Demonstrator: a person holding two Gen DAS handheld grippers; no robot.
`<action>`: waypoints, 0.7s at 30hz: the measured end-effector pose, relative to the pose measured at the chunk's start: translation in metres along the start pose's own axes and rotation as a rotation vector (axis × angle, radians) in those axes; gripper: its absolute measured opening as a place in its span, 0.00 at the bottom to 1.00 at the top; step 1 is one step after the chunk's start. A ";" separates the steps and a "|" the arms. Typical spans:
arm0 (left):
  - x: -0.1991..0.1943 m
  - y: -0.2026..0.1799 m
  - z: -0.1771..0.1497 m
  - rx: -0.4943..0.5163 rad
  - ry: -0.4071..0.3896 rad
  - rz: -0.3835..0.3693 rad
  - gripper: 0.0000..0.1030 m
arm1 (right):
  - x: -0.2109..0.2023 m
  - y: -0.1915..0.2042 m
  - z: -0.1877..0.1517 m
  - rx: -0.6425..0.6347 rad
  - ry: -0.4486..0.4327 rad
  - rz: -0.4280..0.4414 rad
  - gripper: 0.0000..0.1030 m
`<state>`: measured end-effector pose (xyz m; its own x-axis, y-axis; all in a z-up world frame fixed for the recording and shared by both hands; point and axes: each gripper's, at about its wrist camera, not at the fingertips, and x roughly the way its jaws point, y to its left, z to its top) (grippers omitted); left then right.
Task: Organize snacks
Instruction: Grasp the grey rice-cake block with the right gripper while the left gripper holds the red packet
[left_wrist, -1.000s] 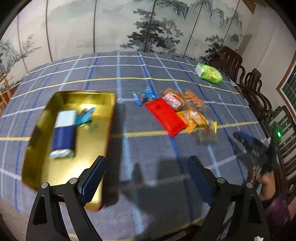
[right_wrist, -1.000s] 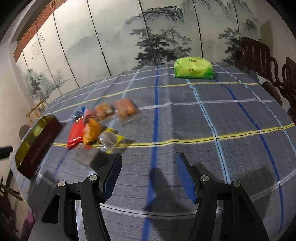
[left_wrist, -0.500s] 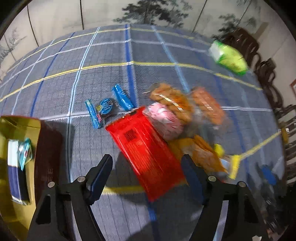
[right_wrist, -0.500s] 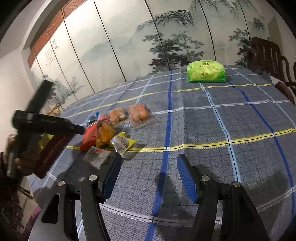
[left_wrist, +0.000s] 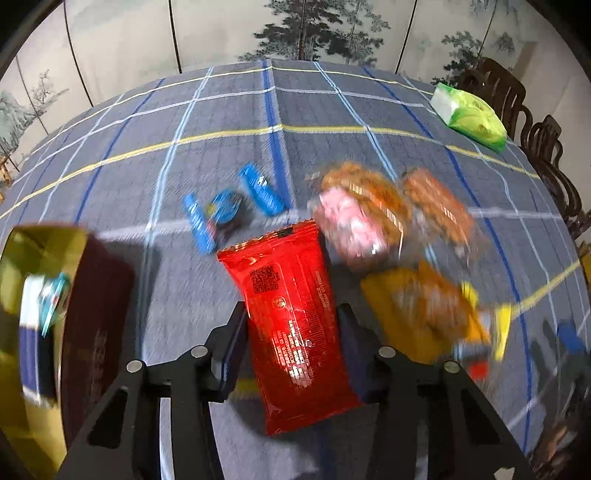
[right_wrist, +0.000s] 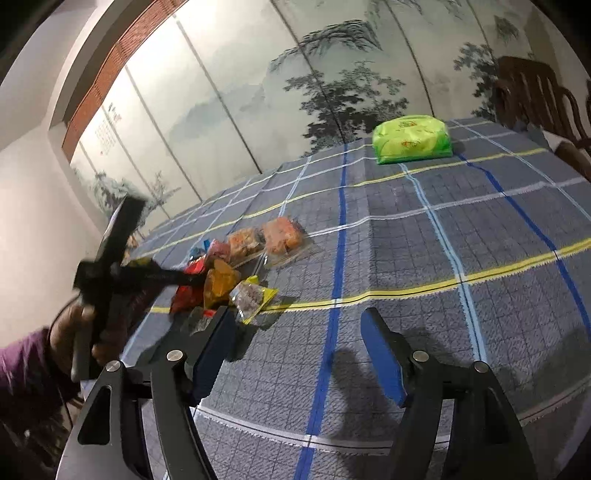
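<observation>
Since a second ago your left gripper has swung away from the gold tin and dropped over the snack pile, and its jaws have just been closing around the red packet. The packet now lies between the fingers, its sides running up against both pads, so you look clamped on it or very nearly; blur keeps the contact from being certain. It rests on the plaid cloth, long axis pointing away from you along the fingers, so the jaws squeeze across its narrow width. The tin sits to the left, just beside the gripper, so the carry should be a short lift and swing leftward. Your right gripper has its jaws apart and empty, having just been opening wider, over bare cloth beside the pile's near edge. Your left hand is plainly the nearer one to the packet.
</observation>
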<state>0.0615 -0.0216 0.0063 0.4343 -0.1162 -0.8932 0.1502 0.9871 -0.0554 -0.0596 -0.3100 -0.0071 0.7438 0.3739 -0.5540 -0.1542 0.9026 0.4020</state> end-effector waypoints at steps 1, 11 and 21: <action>-0.005 0.002 -0.008 -0.003 0.000 -0.006 0.41 | 0.000 0.000 0.000 0.001 -0.001 -0.001 0.69; -0.050 0.005 -0.059 0.019 -0.011 -0.089 0.41 | 0.010 0.069 0.002 -0.323 0.136 0.186 0.69; -0.074 0.007 -0.072 0.020 -0.025 -0.127 0.40 | 0.082 0.116 0.010 -0.750 0.384 0.221 0.58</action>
<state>-0.0333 0.0022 0.0400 0.4324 -0.2430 -0.8683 0.2230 0.9619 -0.1581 -0.0099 -0.1768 0.0012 0.3965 0.4816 -0.7816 -0.7575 0.6526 0.0179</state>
